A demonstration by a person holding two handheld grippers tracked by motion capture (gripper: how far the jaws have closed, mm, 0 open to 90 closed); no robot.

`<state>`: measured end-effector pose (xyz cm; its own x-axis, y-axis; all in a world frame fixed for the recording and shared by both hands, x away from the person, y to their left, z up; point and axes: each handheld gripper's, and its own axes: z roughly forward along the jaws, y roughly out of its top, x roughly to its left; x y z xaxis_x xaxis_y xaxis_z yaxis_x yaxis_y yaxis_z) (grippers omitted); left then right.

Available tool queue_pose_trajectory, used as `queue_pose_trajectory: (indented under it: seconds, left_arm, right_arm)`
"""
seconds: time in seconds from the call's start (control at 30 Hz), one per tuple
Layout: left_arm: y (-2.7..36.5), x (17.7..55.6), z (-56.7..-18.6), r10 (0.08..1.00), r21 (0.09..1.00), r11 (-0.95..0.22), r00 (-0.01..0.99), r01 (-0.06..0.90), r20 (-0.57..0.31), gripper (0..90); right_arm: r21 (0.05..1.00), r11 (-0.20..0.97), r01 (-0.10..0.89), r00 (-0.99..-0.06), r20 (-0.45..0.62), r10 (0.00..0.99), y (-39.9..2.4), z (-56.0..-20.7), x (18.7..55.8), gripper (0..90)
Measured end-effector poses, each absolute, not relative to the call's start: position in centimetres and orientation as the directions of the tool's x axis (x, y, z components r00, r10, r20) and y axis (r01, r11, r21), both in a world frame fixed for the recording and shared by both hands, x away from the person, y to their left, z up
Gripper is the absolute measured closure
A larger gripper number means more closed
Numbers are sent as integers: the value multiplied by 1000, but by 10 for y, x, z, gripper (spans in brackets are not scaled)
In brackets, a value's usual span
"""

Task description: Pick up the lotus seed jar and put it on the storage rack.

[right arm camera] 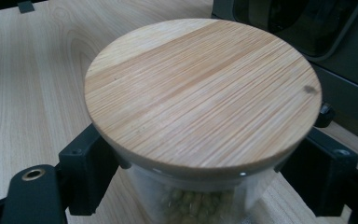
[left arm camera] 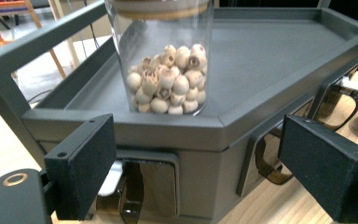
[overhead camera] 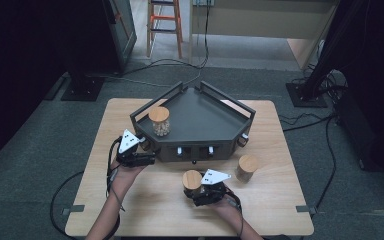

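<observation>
One glass jar [right arm camera: 200, 196], bamboo-lidded, pinched below the rim by the right gripper [overhead camera: 206, 194]: slick, breakable; left gripper [overhead camera: 135, 150] spread, empty.

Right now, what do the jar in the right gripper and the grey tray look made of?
Jar in the right gripper: clear glass or plastic, can't tell which; green beans show through. Its lid: bamboo-like wood, matte, striped grain. Grey tray: matte grey, probably painted metal or plastic; flat, even sheen.
</observation>
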<state>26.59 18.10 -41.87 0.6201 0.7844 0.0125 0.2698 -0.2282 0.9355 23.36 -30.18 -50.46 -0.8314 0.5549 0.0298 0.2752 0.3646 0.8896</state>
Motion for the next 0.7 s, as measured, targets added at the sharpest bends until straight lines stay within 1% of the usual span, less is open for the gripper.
queue_pose_trajectory:
  seconds: [0.2,0.7]
  left_arm:
    - [180,264,-428,786,931,-240,617,275,21,114]
    - [186,256,-445,787,932,-219,617,290,-7,114]
  right_arm:
    - [890,363,276,-831,31,556,-302,-505,234,181]
    - [889,363,277,-831,33,555,-302,-505,234,181]
